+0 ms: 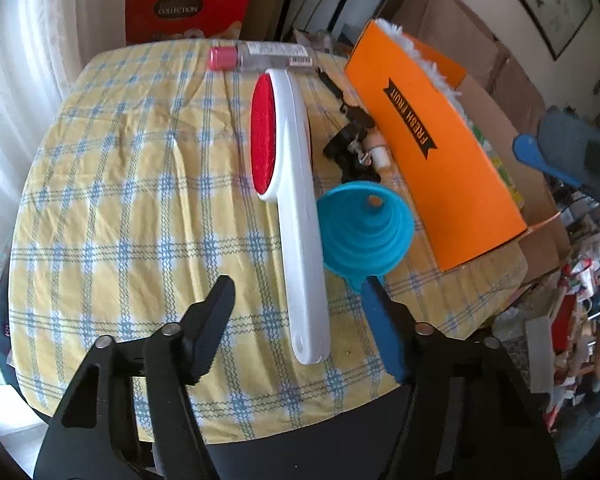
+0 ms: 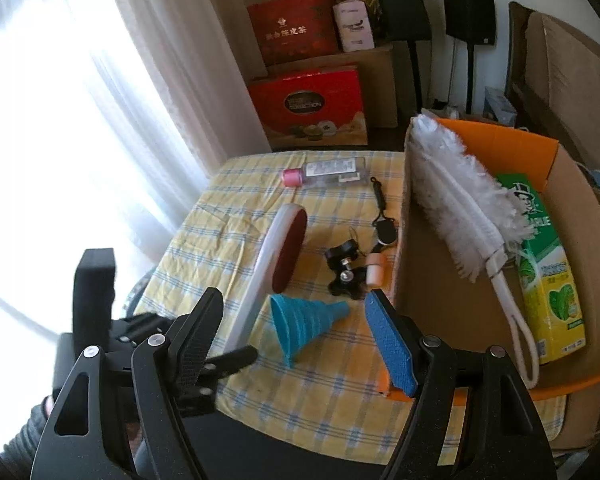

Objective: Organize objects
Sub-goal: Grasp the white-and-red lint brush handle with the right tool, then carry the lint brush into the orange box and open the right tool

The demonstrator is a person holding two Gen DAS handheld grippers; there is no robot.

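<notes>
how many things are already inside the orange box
2 visible: a white fluffy duster leaning across the orange box, and a green carton along its right side. More may be hidden underneath.

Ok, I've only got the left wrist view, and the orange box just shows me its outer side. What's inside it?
Observer: A white duster leans in the orange box, fluffy head up.
Operator: Anything else in there?
Observer: A green carton, to the right of the duster in the right wrist view.
Operator: And the right gripper? It's a blur here.
Observer: The right gripper is open and holds nothing.
</notes>
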